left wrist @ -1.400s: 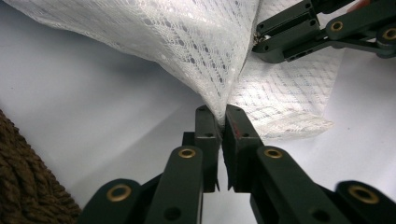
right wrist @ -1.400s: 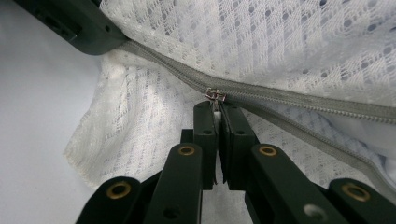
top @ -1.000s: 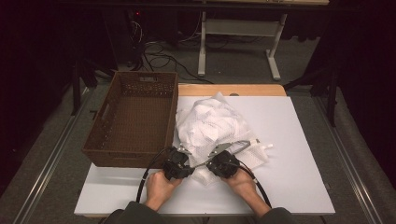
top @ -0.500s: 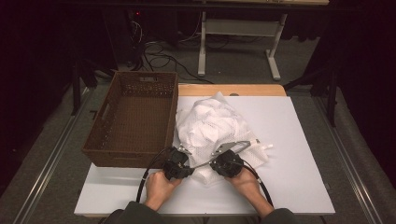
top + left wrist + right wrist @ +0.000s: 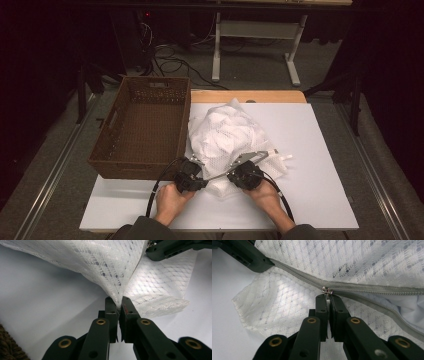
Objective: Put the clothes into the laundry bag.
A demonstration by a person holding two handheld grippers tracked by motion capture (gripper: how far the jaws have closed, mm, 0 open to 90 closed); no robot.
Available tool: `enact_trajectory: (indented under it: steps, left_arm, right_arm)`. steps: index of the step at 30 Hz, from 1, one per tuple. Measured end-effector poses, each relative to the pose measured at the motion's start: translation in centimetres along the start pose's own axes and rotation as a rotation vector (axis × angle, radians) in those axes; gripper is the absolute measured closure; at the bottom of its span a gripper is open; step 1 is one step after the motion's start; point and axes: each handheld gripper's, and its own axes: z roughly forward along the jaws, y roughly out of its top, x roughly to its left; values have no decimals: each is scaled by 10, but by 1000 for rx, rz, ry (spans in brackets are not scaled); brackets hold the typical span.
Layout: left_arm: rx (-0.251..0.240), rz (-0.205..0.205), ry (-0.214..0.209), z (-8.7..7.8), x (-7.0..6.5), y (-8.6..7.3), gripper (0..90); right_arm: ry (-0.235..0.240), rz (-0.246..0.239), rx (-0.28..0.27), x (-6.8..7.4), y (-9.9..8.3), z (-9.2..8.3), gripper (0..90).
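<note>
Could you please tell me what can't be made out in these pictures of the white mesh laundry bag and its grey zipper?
- Bag contents: high view, white mesh laundry bag hides them.
- Zipper pull tab: right gripper view, right gripper covers it at the grey zipper.
- Zipper's far end: cut off at that view's right edge.
- Fabric edge inside left gripper: left gripper view, pinched between jaws.

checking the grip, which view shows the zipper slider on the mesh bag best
The right gripper view: the zipper slider sits sharp and close just past the right gripper, whose jaws pinch its tab. The high view gives the zipper as a thin grey line; the left gripper view has mesh bag fabric.
</note>
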Motion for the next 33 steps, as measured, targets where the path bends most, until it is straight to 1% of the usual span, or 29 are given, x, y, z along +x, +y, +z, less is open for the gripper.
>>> enact_trajectory:
  steps: [3,4,6,7,12,15,18,25,27,28,30,33]
  left_arm:
    - [-1,1,1,0,0,0,854]
    - [0,1,1,0,0,0,854]
    - [-2,0,0,0,0,0,854]
    - [-2,-1,-1,0,0,0,854]
    - [-2,-4,-4,0,1,0,854]
    - [-3,-4,-4,0,1,-1,853]
    - [-5,-8,-6,0,1,-1,854]
    - [-6,-9,-10,0,1,-1,853]
    - [-7,-11,-13,0,2,-1,854]
    - [-6,-13,-16,0,2,-1,854]
    - [-7,-14,-17,0,2,-1,853]
    - [-8,-14,-17,0,2,-1,854]
  right_arm:
    - [7,-3,-10,-1,-2,0,868]
    - [-1,-6,-9,-1,-2,-1,868]
    - [-1,-1,-8,-2,-3,-1,868]
    - [-1,-6,-7,-3,-3,-2,868]
    - [-8,5,-6,-6,-7,-5,868]
    - [-4,16,-12,-7,-8,-5,868]
    - [-6,11,-12,-7,-8,-5,868]
    - [-6,19,-9,-8,-9,-6,868]
    - [-7,13,-11,-9,-9,-6,868]
    - [-15,10,-5,-9,-9,-6,868]
    - [-8,11,-6,-9,-9,-6,868]
    - [-19,9,-4,-11,-11,-8,868]
